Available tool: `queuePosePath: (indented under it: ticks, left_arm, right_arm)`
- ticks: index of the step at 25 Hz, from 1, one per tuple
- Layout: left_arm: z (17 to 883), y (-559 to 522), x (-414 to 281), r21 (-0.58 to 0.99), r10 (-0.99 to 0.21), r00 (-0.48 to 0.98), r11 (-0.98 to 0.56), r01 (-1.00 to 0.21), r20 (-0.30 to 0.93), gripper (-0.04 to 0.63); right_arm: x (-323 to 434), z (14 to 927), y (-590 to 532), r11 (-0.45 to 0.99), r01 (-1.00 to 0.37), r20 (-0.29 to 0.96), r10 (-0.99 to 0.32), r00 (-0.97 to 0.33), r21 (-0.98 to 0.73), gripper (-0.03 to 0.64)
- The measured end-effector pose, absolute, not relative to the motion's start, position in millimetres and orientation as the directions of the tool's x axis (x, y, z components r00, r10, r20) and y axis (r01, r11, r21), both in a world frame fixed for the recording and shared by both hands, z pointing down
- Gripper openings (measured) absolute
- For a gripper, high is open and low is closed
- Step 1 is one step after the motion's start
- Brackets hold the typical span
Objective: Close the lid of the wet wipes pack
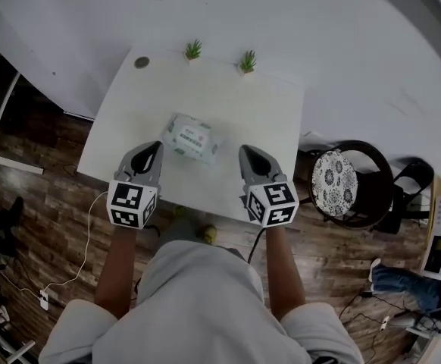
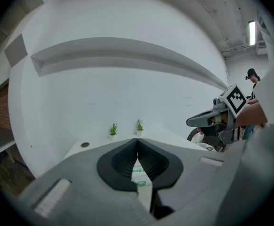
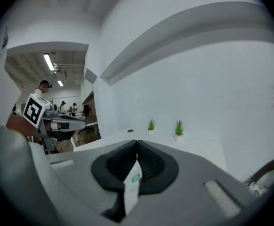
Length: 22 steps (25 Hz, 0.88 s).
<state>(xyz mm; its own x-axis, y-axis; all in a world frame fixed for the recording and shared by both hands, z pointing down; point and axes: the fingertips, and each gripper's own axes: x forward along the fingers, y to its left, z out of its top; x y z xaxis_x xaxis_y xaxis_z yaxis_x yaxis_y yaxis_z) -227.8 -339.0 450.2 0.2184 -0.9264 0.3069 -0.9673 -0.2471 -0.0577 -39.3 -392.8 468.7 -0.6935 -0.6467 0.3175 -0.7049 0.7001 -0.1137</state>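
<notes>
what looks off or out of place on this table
Only the wipes pack: it lies at an angle to the edges of the table, while the two plants stand in a row at the back. No spill or damage shows; its lid is too small to judge.

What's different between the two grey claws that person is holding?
The left gripper sits left of the wipes pack, and the right gripper sits right of it. The left gripper's tip looks almost at the pack's edge, while the right gripper leaves bare table between. Both are shut and empty, and both point the same way.
</notes>
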Motion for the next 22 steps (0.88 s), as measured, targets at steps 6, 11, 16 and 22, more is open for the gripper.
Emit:
queuePosePath:
  ticks: [6, 11, 16, 22]
  left_arm:
    - [423.4, -326.0, -217.5, -0.083, -0.944, 0.218, -0.244, -0.966, 0.248, 0.008]
    - [401.9, -319.6, -211.4, -0.117, -0.956, 0.215, -0.241, -0.963, 0.201, 0.008]
    - [380.2, -309.6, -208.1, -0.148, -0.965, 0.212, -0.235, -0.961, 0.157, 0.008]
    - [360.6, -306.2, -209.8, -0.161, -0.972, 0.21, -0.225, -0.961, 0.104, 0.008]
  right_arm:
    - [-6.0, 439.2, -378.2, 0.671, -0.739, 0.251, -0.706, -0.663, -0.064, 0.005]
    - [22.3, 418.9, -374.3, 0.628, -0.776, 0.197, -0.755, -0.625, -0.055, 0.005]
    - [43.4, 403.8, -366.1, 0.588, -0.807, 0.16, -0.794, -0.587, -0.043, 0.005]
    - [56.4, 389.3, -361.3, 0.563, -0.826, 0.121, -0.819, -0.561, -0.027, 0.005]
